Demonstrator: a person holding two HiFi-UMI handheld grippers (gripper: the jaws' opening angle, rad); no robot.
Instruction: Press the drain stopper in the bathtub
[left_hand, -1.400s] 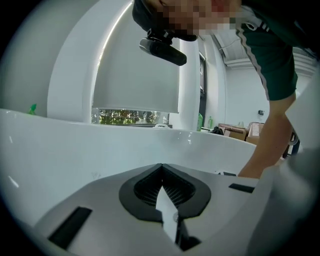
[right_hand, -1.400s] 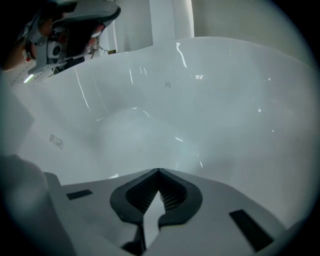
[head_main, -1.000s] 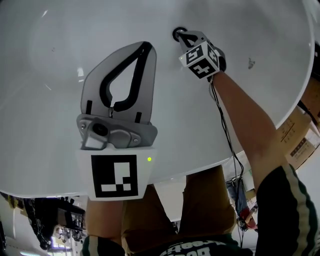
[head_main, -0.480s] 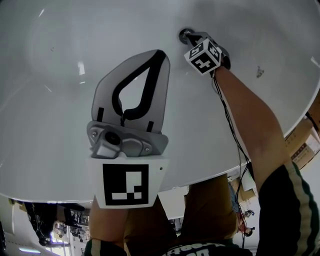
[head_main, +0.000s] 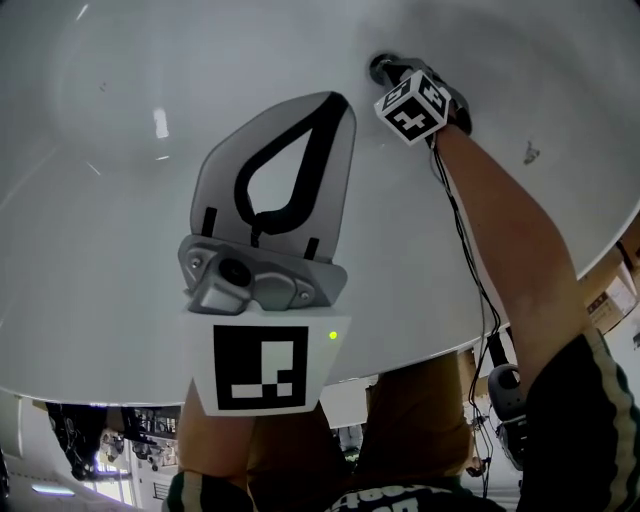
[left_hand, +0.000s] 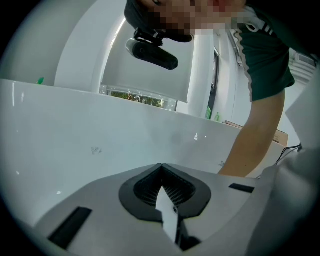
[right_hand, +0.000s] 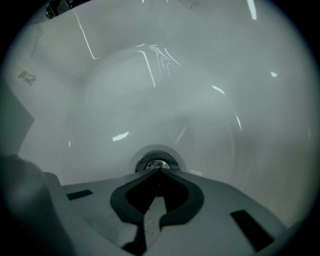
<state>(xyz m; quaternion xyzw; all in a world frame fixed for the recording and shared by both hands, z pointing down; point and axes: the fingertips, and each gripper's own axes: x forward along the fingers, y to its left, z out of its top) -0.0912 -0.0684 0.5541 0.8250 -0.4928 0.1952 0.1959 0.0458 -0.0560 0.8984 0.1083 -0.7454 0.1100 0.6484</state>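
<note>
The drain stopper (right_hand: 157, 164) sits at the bottom of the white bathtub (right_hand: 210, 75), a chrome disc in a pale ring, and the right gripper (right_hand: 159, 171) points down with its tip at the stopper's near edge. Its fingers (right_hand: 215, 205) are pressed together with nothing between them, so we read them as a blunt pusher, not a clamp. We judge the step in hand to be the press itself, at or just short of contact; we cannot tell whether the tip already bears on the metal. The next move calls for centring the tip over the disc and pushing straight down, since an off-centre push could slide off the chrome. The left gripper (head_main: 340, 102) hangs well apart from the drain, its fingers (left_hand: 100, 205) also closed on nothing. Only the right gripper view shows the stopper's face. The head view shows a dark spot half covered by the gripper, yet it alone shows both grippers and the reaching arm (head_main: 500, 230). The left gripper view shows the tub's wall and rim, not the drain.
</note>
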